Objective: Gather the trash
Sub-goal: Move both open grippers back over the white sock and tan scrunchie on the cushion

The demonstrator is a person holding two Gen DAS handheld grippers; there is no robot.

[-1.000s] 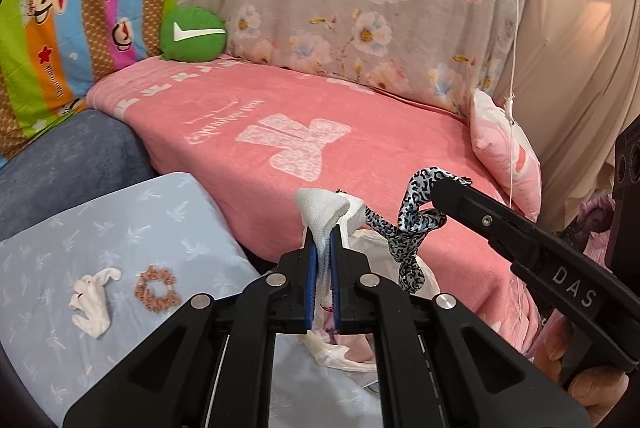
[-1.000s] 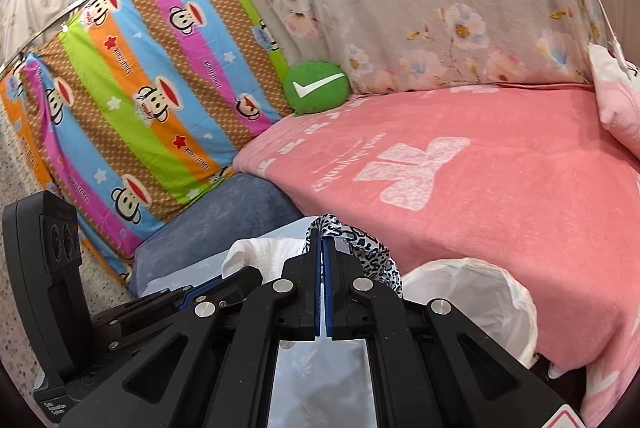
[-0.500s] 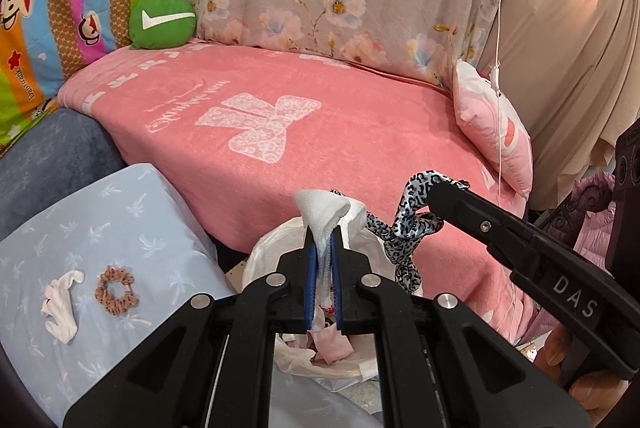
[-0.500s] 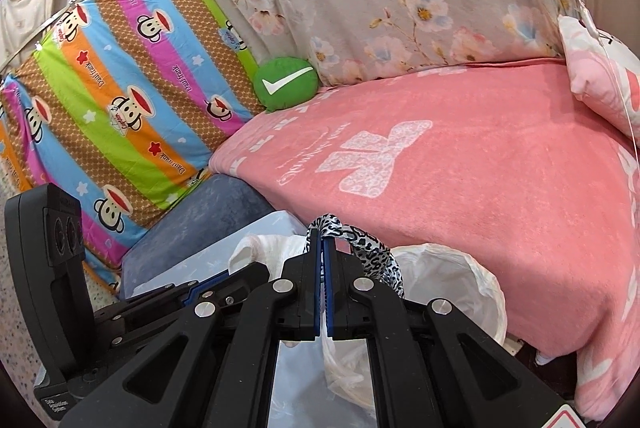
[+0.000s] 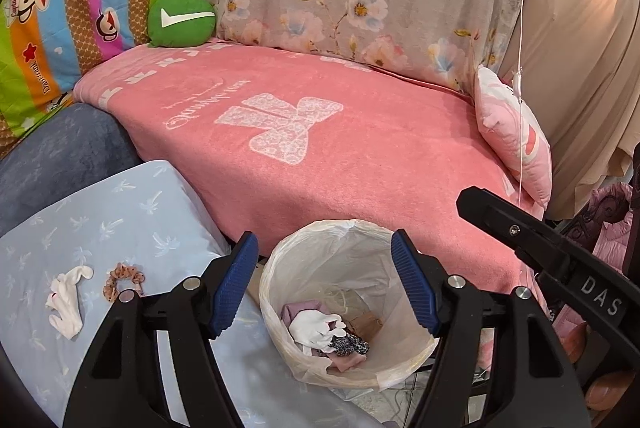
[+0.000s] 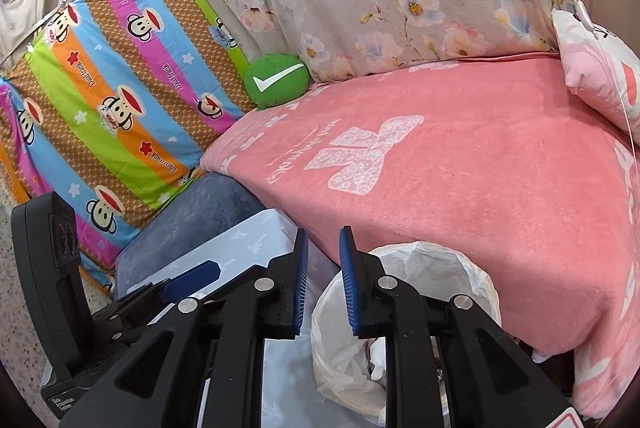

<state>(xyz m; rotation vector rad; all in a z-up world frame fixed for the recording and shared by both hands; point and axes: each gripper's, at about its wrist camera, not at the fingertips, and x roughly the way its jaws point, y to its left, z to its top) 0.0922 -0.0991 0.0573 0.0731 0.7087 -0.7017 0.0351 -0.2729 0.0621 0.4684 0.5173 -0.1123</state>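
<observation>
Bin rim (image 5: pixel 316 228) between spread claw (image 5: pixel 324 260).

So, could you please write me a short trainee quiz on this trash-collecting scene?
1. True or false: the left gripper is open above the trash bin.
2. Which two items still lie on the light blue cushion?
A. white tissue and brown scrunchie
B. green pillow and pink pillow
C. leopard-print scrunchie and paper
3. Fill in: the leopard-print scrunchie now lies inside the ____.

Key:
1. True.
2. A: white tissue and brown scrunchie.
3. Trash bin, beside a white tissue wad.
</observation>
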